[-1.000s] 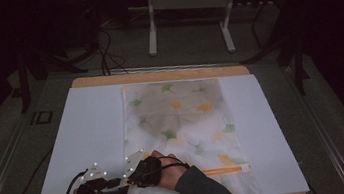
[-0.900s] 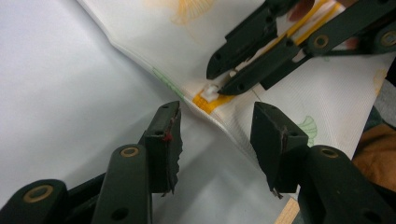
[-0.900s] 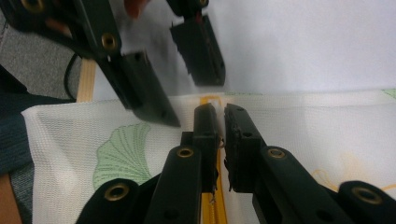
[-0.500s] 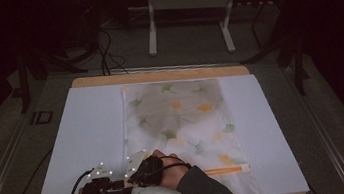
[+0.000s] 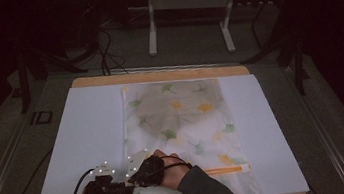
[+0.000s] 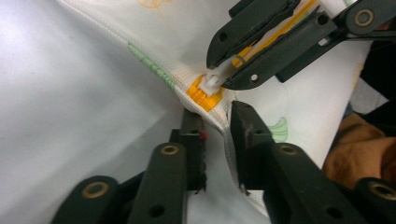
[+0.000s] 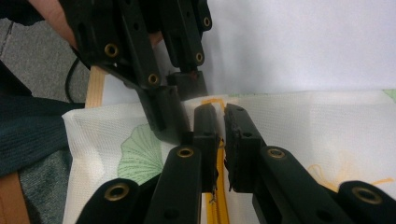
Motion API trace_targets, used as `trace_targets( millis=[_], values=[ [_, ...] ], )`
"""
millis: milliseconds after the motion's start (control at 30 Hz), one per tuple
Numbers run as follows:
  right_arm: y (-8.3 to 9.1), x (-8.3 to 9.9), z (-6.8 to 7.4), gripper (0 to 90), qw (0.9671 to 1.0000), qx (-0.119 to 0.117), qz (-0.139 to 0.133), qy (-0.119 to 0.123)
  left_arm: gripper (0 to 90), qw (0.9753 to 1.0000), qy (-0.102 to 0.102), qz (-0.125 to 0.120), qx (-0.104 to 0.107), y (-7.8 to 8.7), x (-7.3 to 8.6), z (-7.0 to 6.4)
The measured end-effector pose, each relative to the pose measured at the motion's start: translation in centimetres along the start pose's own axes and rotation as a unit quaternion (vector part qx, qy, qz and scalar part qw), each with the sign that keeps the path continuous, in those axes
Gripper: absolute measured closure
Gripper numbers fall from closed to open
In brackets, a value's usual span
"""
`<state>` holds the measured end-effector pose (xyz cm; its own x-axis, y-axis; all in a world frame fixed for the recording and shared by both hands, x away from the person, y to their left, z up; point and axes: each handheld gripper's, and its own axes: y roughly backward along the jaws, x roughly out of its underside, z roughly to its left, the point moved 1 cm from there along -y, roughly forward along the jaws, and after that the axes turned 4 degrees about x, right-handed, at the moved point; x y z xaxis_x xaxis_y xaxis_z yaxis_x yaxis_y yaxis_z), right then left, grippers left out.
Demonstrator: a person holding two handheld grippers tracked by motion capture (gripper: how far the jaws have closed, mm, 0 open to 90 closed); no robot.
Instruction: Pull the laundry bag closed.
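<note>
- Two black two-jaw claws met at the near left corner of a white mesh zip pouch printed with green and yellow ginkgo leaves [image 5: 183,120], low on the bench in the high view.
- Left claw [image 6: 216,122]: its jaws were drawn close on a raised fold of the pouch's edge, just below the orange end of the zip, with only a narrow gap between them where the fabric passed through.
- Right claw [image 7: 220,122]: its jaws were nearly together around the orange zip track [image 7: 215,205], which ran up between them; in the left claw view the same jaws pinched a small white plastic zip slider [image 6: 215,80] at the orange end tab [image 6: 201,94].
- The two claws sat tip to tip, the left claw's jaws touching or just beside the right claw's in the right claw view.
- From above, the left claw [image 5: 127,187] was held by a hand at the bench's near edge, and the right claw [image 5: 132,178] by a hand in a dark grey sleeve [image 5: 208,193] reaching across the pouch.
- The orange zip ran along the pouch's near end toward the right [image 5: 225,169].
- The pouch lay flat, lengthwise, on a large white sheet [image 5: 89,133] covering a pale wooden bench [image 5: 157,74].
- Beyond the bench stood a white metal frame [image 5: 188,4] on a dim floor.
</note>
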<state>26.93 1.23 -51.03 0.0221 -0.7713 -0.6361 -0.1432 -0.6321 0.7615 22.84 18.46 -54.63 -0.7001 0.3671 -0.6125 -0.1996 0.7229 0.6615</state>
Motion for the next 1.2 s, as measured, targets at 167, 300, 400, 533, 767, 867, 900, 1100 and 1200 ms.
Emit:
trace_targets(
  millis=[167,300,400,533,767,867,900,1100,1200],
  values=[
    [-0.2,0.4,-0.1,84.0,1.0000,-0.003,0.003,-0.004,85.9,1.0000,-0.003,0.003,0.003,-0.1,0.0,0.1],
    [-0.2,0.8,-0.2,84.0,0.9999,-0.006,0.004,-0.011,87.0,1.0000,-0.005,0.002,0.002,-0.1,0.1,0.1],
    [-0.3,0.9,-0.2,84.1,0.9999,-0.008,0.004,-0.011,87.3,1.0000,-0.007,0.003,0.000,-0.1,0.1,0.1],
    [-0.4,1.1,-0.3,84.2,0.9998,-0.011,0.006,-0.014,87.6,0.9999,-0.010,0.004,-0.001,0.0,0.0,0.1],
    [-0.7,1.4,-0.4,84.3,0.9997,-0.014,0.011,-0.017,88.0,0.9999,-0.011,0.001,-0.003,0.2,0.1,0.2],
    [-0.8,1.6,-0.4,84.2,0.9996,-0.014,0.015,-0.019,88.0,0.9999,-0.010,-0.002,-0.006,0.3,0.1,0.2],
    [-0.8,1.6,-0.4,84.3,0.9996,-0.014,0.017,-0.018,88.0,0.9999,-0.011,-0.002,-0.006,0.3,0.1,0.2],
    [-0.9,1.6,-0.3,84.3,0.9996,-0.010,0.024,-0.010,88.0,0.9999,-0.013,-0.002,-0.009,0.4,0.1,0.3],
    [-1.0,1.5,-0.2,84.3,0.9994,-0.004,0.033,-0.005,88.0,0.9999,-0.013,-0.002,-0.010,0.4,0.1,0.3]
  ],
)
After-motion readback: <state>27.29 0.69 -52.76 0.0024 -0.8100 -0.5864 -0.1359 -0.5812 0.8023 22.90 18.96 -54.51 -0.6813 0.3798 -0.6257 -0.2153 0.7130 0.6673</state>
